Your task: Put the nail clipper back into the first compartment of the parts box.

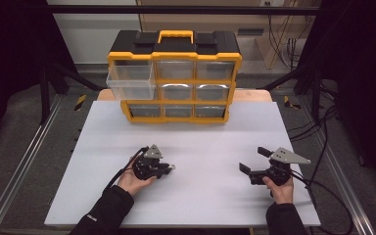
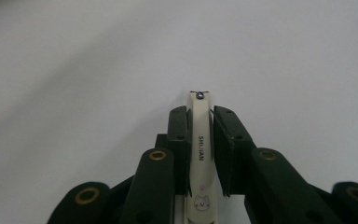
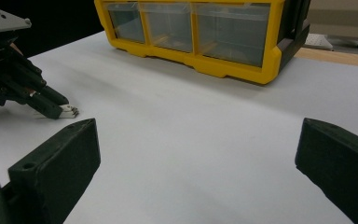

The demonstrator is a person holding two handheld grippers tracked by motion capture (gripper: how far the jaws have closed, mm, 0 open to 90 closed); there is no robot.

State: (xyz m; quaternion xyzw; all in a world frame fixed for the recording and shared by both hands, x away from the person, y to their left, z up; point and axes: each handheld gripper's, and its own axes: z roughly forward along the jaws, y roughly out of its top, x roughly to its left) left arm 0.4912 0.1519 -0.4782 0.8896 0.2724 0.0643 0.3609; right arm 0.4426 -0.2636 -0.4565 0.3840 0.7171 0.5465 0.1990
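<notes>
Your left gripper (image 1: 169, 168), lower left of centre in the high view, is pinching a slim cream-white nail clipper with a small cat print (image 2: 200, 154); its tip pokes out past the pads, low over the white table board (image 1: 196, 196). Your right gripper (image 1: 252, 160), lower right of the frame, has jaws spread wide with nothing between them. A yellow-and-black plastic drawer organiser (image 1: 175, 78) sits at top centre, its upper-left clear drawer (image 1: 130, 81) pulled out.
</notes>
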